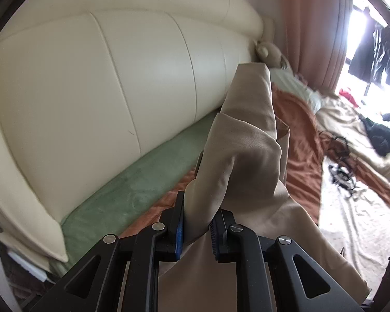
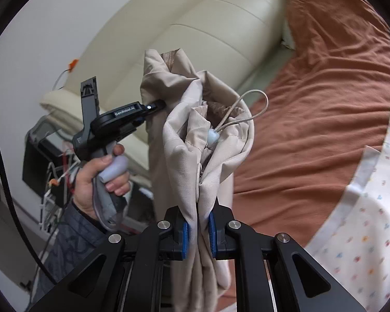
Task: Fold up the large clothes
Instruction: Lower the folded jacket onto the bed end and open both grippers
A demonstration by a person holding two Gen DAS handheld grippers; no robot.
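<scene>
The left gripper (image 1: 197,231) has its jaws closed nearly together on a bunched fold of the beige garment (image 1: 247,140), which rises ahead of the blue pads and drapes away to the right over the bed. The right gripper (image 2: 198,236) likewise has its jaws narrowed to a slim gap, clamped on a gathered edge of the same beige garment (image 2: 195,130). In the right wrist view the cloth stands up in a loose bundle above the jaws, with a drawcord loop (image 2: 254,104) and a pale cord stopper (image 2: 212,136) showing at its open hem. The garment is held off the bed between the two grippers, hanging in folds. In the same view the left gripper (image 2: 156,106) is seen from the side, reaching into the left side of the bundle, with the person's left hand (image 2: 101,174) wrapped around its grey handle. Beneath the garment lies a rust-orange blanket (image 2: 312,130) spread over the bed, and a white sheet with small coloured prints (image 2: 364,234) covers the near right portion. A cream padded headboard (image 1: 104,91) runs behind, with a green cushion strip (image 1: 132,182) along its base. Black items (image 1: 382,132) lie further down the bed; their kind cannot be told.
</scene>
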